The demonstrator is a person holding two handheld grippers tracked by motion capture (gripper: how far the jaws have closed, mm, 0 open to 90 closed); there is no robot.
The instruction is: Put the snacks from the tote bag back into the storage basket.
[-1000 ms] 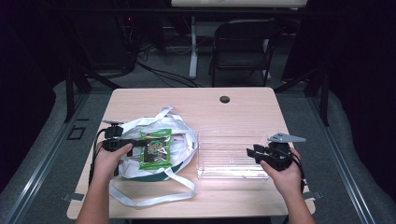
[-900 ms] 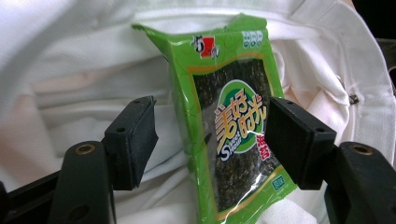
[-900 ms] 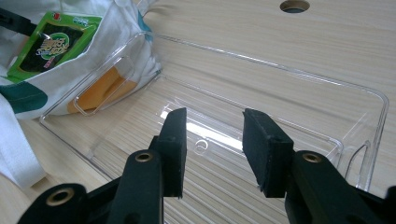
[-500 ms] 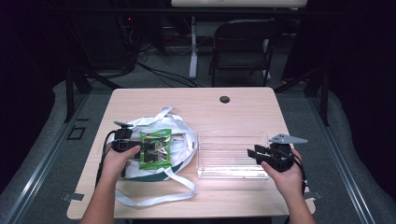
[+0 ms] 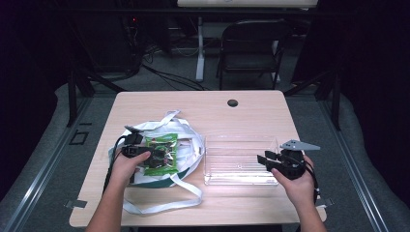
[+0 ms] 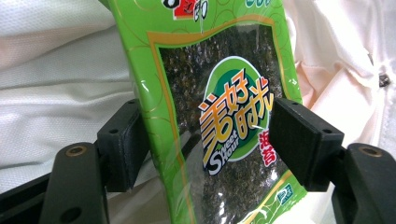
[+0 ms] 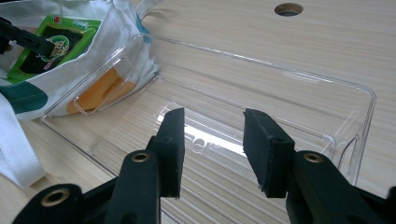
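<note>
**Seaweed packet between my left tongs, over the tote bag**

The green seaweed snack packet (image 6: 224, 121) stands between the two black jaws of my left tongs (image 6: 205, 140). The jaws are spread to either side of it, the right pad at its edge and the left pad just beside its other edge, so I cannot tell whether they actually press it. From the high view the packet (image 5: 162, 153) lies on top of a white tote bag (image 5: 188, 137) with a dark green base, whose long white straps (image 5: 164, 205) trail over the wooden desk (image 5: 251, 113) toward me. My left hand (image 5: 126, 164) holds those tongs (image 5: 154, 155) at the packet's near-left side.

Just to the right of the bag sits a clear plastic bin (image 5: 239, 159), touching or nearly touching the cloth. My right tongs (image 7: 210, 149) are released, jaws apart with nothing between them, poised at the bin's right end above its ribbed floor (image 7: 140, 126). My right hand (image 5: 297, 181) grips them at the desk's right side. Something orange (image 7: 100, 93) shows through the bin's far wall, inside the bag. A round cable hole (image 5: 232, 103) marks the far desk edge.
</note>
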